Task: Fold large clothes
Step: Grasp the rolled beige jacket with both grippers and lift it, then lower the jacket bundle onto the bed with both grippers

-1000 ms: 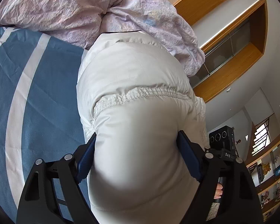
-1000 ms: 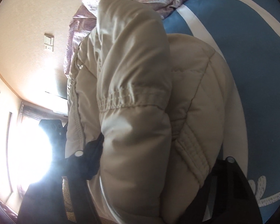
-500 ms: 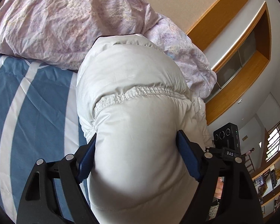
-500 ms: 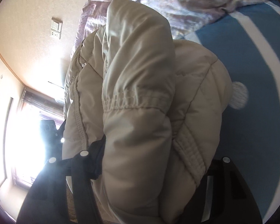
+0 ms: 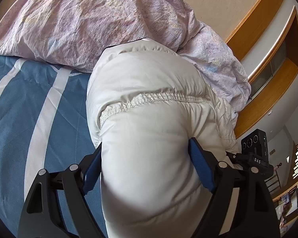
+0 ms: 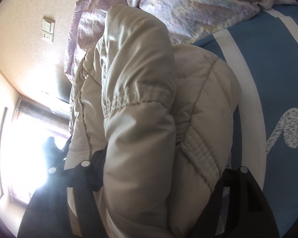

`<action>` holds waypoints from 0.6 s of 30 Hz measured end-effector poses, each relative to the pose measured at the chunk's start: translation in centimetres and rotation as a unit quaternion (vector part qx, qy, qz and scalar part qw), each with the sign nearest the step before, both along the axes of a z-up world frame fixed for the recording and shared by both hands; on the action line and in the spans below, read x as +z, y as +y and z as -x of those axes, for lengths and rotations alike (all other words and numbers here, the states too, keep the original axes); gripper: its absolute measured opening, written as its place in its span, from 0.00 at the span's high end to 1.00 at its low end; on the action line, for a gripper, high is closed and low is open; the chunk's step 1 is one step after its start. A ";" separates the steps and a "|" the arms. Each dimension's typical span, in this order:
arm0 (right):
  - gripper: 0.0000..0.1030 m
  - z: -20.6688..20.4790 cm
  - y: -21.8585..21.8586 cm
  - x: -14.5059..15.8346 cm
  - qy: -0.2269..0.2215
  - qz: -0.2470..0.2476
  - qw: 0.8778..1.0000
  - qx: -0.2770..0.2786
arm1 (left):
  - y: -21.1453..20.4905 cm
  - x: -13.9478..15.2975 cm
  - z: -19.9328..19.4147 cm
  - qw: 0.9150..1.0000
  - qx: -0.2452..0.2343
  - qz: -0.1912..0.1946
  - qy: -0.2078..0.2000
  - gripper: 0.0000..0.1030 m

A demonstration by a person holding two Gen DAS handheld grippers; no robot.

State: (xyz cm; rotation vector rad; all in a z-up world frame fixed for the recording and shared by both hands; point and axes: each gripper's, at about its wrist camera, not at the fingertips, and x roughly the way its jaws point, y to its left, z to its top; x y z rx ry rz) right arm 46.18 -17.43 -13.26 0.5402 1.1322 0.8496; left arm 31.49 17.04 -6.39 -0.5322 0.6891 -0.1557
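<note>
A puffy off-white padded jacket (image 5: 149, 103) fills the middle of both views, bundled and held above a blue bed cover. My left gripper (image 5: 145, 158) is shut on a thick fold of it, the blue pads (image 5: 198, 164) pressing both sides. In the right wrist view the jacket (image 6: 141, 103) looks beige, with an elastic cuff seam across it. My right gripper (image 6: 161, 166) is shut on another thick fold; its fingers are mostly hidden by the fabric.
A blue bed cover with white stripes (image 5: 29, 119) lies below, also in the right wrist view (image 6: 278, 69). A crumpled pink duvet (image 5: 89, 19) is heaped at the head of the bed. A wall with wooden trim (image 5: 278, 69) stands to the right.
Both grippers have carried the jacket toward the head of the bed; the pink duvet looms larger in both views. The grips have not changed.
</note>
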 end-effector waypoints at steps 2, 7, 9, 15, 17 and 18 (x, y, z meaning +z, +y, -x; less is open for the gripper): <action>0.28 1.7 -0.5 0.1 -0.004 0.013 1.000 -0.012 | -0.1 0.2 0.0 1.000 0.006 -0.006 0.007 0.17; 0.23 4.2 -1.9 2.7 -0.040 0.063 0.996 -0.058 | -0.9 2.1 1.4 0.997 0.035 -0.067 -0.001 0.14; 0.22 5.5 -2.9 4.0 -0.065 0.082 0.991 -0.079 | -1.3 2.9 2.2 0.994 0.050 -0.098 -0.007 0.14; 0.22 8.9 -3.3 6.5 -0.115 0.138 0.976 -0.126 | -3.5 4.8 3.8 0.980 0.068 -0.188 -0.016 0.11; 0.22 9.2 -3.3 7.5 -0.128 0.153 0.969 -0.144 | -4.3 5.2 4.4 0.976 0.068 -0.207 -0.023 0.10; 0.22 9.5 -3.4 8.0 -0.137 0.160 0.966 -0.153 | -4.6 5.4 4.6 0.974 0.068 -0.214 -0.026 0.09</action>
